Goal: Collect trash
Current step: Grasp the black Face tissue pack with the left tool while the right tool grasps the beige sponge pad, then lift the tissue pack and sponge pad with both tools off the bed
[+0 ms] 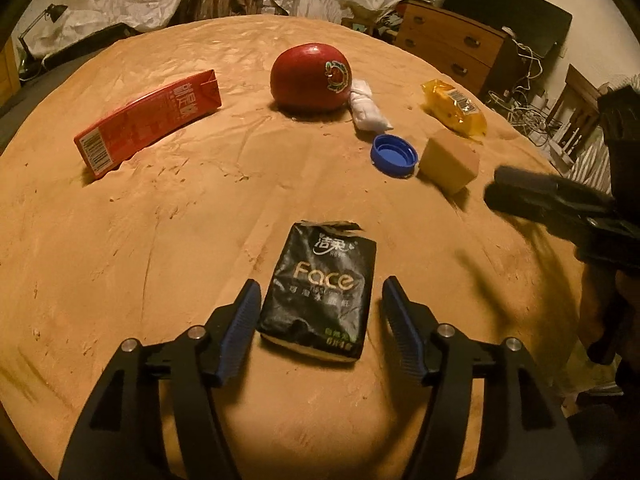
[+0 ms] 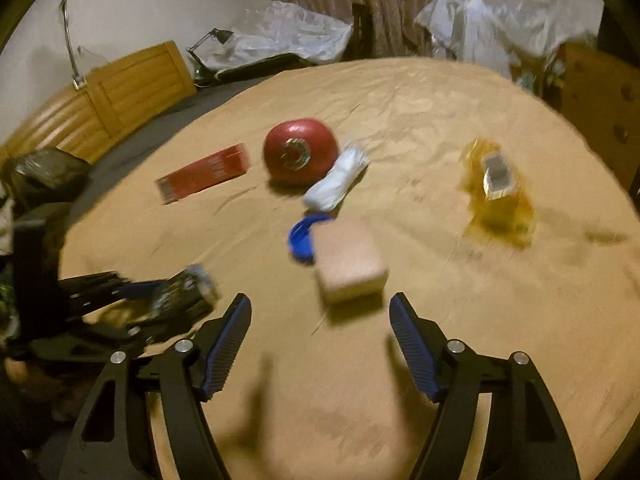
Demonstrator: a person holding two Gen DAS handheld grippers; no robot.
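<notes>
Broadly, the scene is a round counter [image 1: 160, 240] under a tan cloth, with litter spread across its far half and nothing yet gathered, so the collecting looks to be at its start. Largest on it is a red apple [image 1: 310, 77] near the middle, likely not trash at all; to its left lies a flattened red carton [image 1: 150, 119], and touching its right side a wad of white tissue [image 1: 368, 106]. Further right sits a yellow wrapper [image 1: 456, 109], and nearer, a tan sponge block [image 1: 448, 163] with a blue bottle cap [image 1: 394, 155] just beside it. Closest to the left tongs [image 1: 318, 312] is a black tissue packet [image 1: 320, 296], torn at its far end, lying flat on the cloth between the two blue pads, which stand wide and apart from its sides. The step in hand seems to be the grasp of that packet: the next move calls for squeezing the pads onto its long edges, low enough to catch the soft, nearly empty wrapper. The right tongs [image 2: 320, 320] are wide too, holding nothing, aimed at the sponge block in a blurred view.
</notes>
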